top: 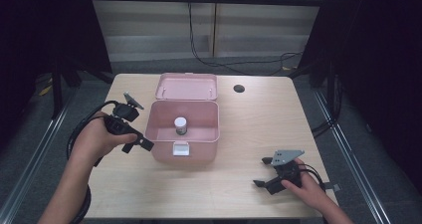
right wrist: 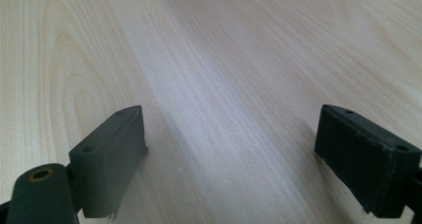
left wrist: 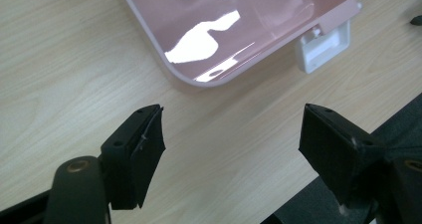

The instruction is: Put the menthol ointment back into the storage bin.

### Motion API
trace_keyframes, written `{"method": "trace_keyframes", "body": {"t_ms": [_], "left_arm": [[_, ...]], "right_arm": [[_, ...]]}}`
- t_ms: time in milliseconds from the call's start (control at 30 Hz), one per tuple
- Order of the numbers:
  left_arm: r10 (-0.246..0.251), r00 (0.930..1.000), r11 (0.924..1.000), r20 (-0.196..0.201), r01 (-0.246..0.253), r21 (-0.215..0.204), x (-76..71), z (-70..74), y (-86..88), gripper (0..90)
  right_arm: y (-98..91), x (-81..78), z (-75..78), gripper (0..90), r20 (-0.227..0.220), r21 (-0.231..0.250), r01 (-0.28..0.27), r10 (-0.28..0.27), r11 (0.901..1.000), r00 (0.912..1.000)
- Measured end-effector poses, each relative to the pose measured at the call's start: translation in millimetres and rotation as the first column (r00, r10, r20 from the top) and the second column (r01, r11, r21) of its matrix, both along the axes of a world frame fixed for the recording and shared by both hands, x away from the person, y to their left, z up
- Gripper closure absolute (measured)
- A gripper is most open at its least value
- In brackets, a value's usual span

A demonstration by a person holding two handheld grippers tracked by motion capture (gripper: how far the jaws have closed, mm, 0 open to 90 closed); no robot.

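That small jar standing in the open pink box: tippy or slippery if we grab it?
The jar stands upright and looks taller than wide, so a sideways nudge would probably tip it. On its side, its round body would likely roll. The box has a glossy floor, so the jar may slide easily.

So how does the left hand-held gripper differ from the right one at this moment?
The left hand-held gripper is raised beside the pink box, close to its near left corner; the right hand-held gripper sits low over bare table, well apart from the box. The left points toward the box, the right points left across the table. Both have their jaws apart with nothing between them.
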State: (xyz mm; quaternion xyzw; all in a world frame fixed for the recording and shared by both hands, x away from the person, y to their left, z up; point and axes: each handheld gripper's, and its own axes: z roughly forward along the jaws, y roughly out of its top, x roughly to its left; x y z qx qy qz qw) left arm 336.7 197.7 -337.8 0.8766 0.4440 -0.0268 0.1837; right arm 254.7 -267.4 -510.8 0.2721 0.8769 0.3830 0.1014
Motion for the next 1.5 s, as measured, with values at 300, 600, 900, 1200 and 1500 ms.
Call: {"method": "trace_keyframes", "body": {"t_ms": [300,600,900,1200,1500], "left_arm": [[0.004,1.0,1.0,-0.002,-0.004,-0.006,-5.2,-15.0,6.4,25.2],[0.014,0.9999,0.9994,0.003,-0.014,-0.03,-10.5,-32.8,12.5,25.2],[0.013,0.9999,0.999,0.002,-0.013,-0.042,-15.0,-51.4,20.4,24.9],[0.016,0.9999,0.9984,-0.003,-0.017,-0.055,-18.5,-73.1,22.9,24.7],[0.025,0.9996,0.9976,0.015,-0.024,-0.065,-22.1,-95.6,26.2,24.7]], "right_arm": [[0.1,-0.4,0.1,12.2,-0.007,0.0,0.001,-0.001,1.0,1.0],[0.0,-0.3,0.1,12.2,-0.006,-0.002,-0.001,0.001,1.0,1.0],[0.0,-0.3,0.1,12.2,-0.006,-0.001,-0.001,0.001,1.0,1.0],[0.0,-0.3,0.1,12.2,-0.006,-0.001,-0.001,0.001,1.0,1.0],[0.0,-0.3,0.1,12.2,-0.006,-0.001,0.0,0.0,1.0,1.0]]}}
